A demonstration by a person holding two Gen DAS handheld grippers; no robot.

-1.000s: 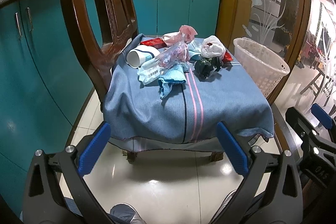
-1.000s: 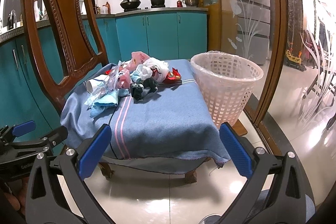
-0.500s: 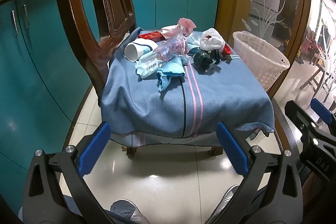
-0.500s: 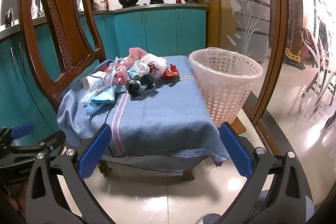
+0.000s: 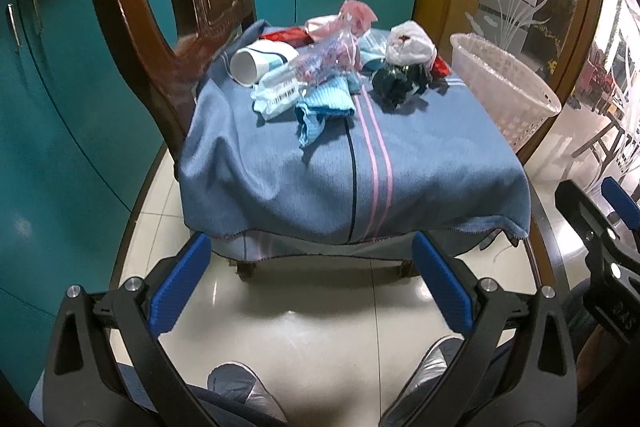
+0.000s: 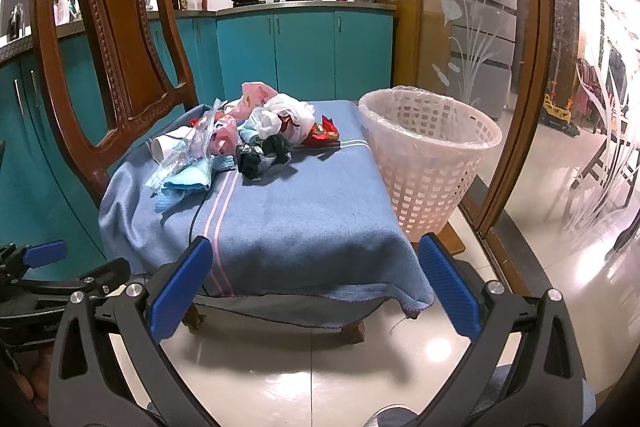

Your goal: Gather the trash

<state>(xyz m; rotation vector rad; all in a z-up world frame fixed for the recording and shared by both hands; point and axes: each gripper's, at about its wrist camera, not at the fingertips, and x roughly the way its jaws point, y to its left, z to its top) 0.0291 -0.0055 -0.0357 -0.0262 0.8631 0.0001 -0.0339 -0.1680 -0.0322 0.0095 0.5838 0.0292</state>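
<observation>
A wooden chair (image 6: 120,39) had a blue blanket (image 6: 280,219) spread over its seat. A pile of trash (image 6: 244,135) sat on the far part of the blanket.

In the pile, a white paper cup (image 5: 256,65) lay on its side at the left, with its open mouth facing near. Just beside it lay a clear plastic bag (image 5: 320,63) and a light blue cloth (image 5: 320,109). A pink wrapper (image 5: 352,17) was at the far side. A white plastic bag (image 5: 408,41) sat to the right, and a dark crumpled wad (image 5: 396,85) lay just in front of it. A red wrapper (image 6: 324,133) lay at the right end of the pile.

A white basket (image 6: 428,163) with holes in its wall and a thin clear bag inside stood just right of the chair. Green-blue cabinets (image 6: 304,51) were far behind.

The left gripper (image 5: 310,279) hung low over the shiny floor (image 5: 304,323), near the front edge of the blanket. Its two blue fingers (image 5: 180,283) were spread wide and held nothing. The right gripper (image 6: 314,283) was low and near too, with its blue fingers (image 6: 450,287) spread wide and nothing between them. Both were well apart from the trash.
</observation>
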